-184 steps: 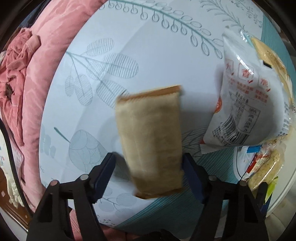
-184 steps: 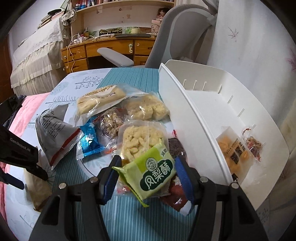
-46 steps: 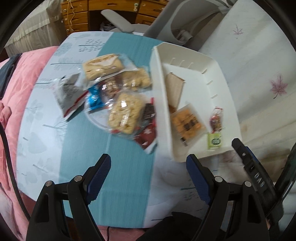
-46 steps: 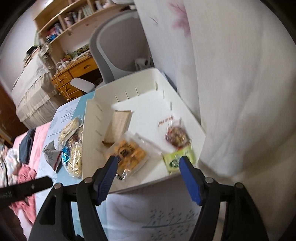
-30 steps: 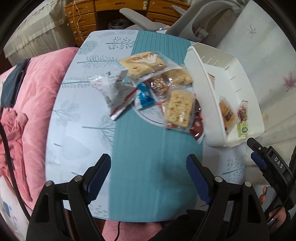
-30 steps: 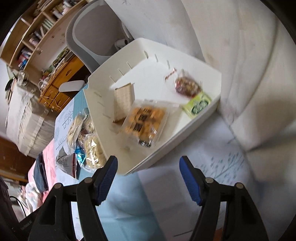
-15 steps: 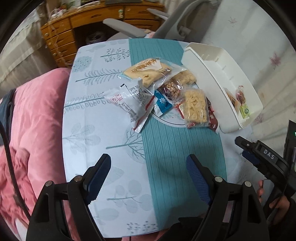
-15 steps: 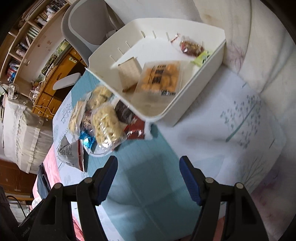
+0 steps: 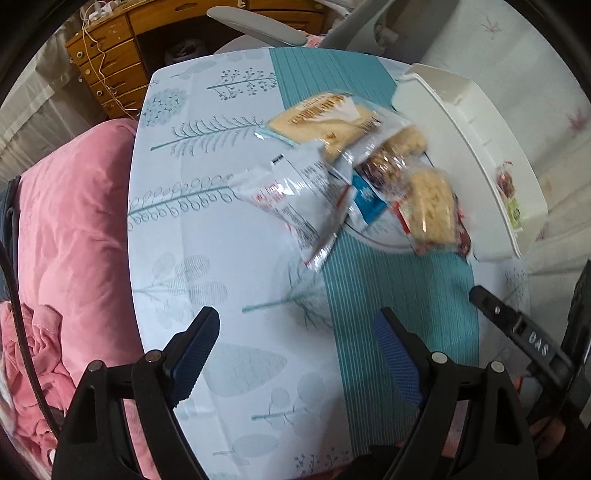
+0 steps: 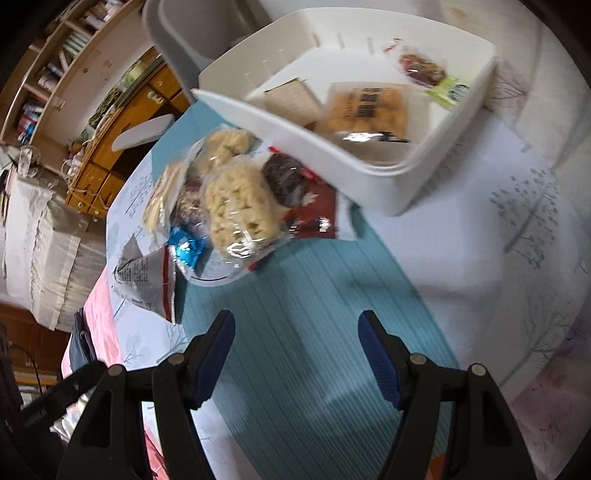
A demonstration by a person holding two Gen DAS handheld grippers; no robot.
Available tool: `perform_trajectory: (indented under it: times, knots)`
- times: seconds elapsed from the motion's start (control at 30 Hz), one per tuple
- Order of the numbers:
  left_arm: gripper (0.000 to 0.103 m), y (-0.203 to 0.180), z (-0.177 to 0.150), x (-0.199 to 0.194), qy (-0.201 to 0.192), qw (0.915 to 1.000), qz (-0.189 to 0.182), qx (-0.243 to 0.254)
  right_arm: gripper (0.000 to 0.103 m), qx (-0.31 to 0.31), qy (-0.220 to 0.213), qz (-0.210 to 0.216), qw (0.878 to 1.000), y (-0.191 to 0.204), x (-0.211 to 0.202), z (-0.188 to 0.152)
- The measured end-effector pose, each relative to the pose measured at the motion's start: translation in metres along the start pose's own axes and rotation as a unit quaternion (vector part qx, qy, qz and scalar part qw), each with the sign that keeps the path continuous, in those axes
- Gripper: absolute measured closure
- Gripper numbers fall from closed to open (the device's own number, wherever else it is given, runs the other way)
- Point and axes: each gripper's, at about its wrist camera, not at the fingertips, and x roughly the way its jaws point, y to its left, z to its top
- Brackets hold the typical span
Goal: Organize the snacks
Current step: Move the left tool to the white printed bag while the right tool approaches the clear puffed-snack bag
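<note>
- The snack pile (image 9: pixel 369 177) lay in the upper right of the left wrist view, on the desk (image 9: pixel 229 258), its packets overlapping one another.
- A white printed bag (image 9: pixel 295 195) sat at the pile's left edge; a clear packet of pale puffed pieces (image 10: pixel 240 206) sat at its near side, overlapping a dark red packet (image 10: pixel 314 206).
- The white bin (image 10: pixel 332 155) stood just beside the pile, touching the dark red packet; inside lay an orange packet (image 10: pixel 365 110), a tan packet (image 10: pixel 291 98) and a small green packet (image 10: pixel 448 88).
- The left hand-held gripper (image 9: pixel 295 354) hung over bare cloth at bottom centre, jaws spread wide, holding nothing.
- The right hand-held gripper (image 10: pixel 295 354) did likewise above the teal stripe, wide apart and empty.
- A pink quilt (image 9: pixel 74 240) bordered the desk at left; a wooden drawer unit (image 9: pixel 110 66) and a grey chair (image 9: pixel 258 29) stood beyond its far edge.
</note>
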Motion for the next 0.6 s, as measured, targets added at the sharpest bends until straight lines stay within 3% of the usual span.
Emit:
perform_trajectory:
  times: [0.33, 0.6]
  knots:
    - [0.018, 0.007, 0.034, 0.026, -0.028, 0.9994, -0.011, -0.017, 0.033, -0.072, -0.046, 0.008, 0.996, 0.035, 0.019, 0.015]
    - [0.018, 0.007, 0.053, 0.043, -0.062, 0.9963, -0.044, -0.041, 0.033, -0.129, -0.072, -0.022, 0.989, 0.053, 0.041, 0.021]
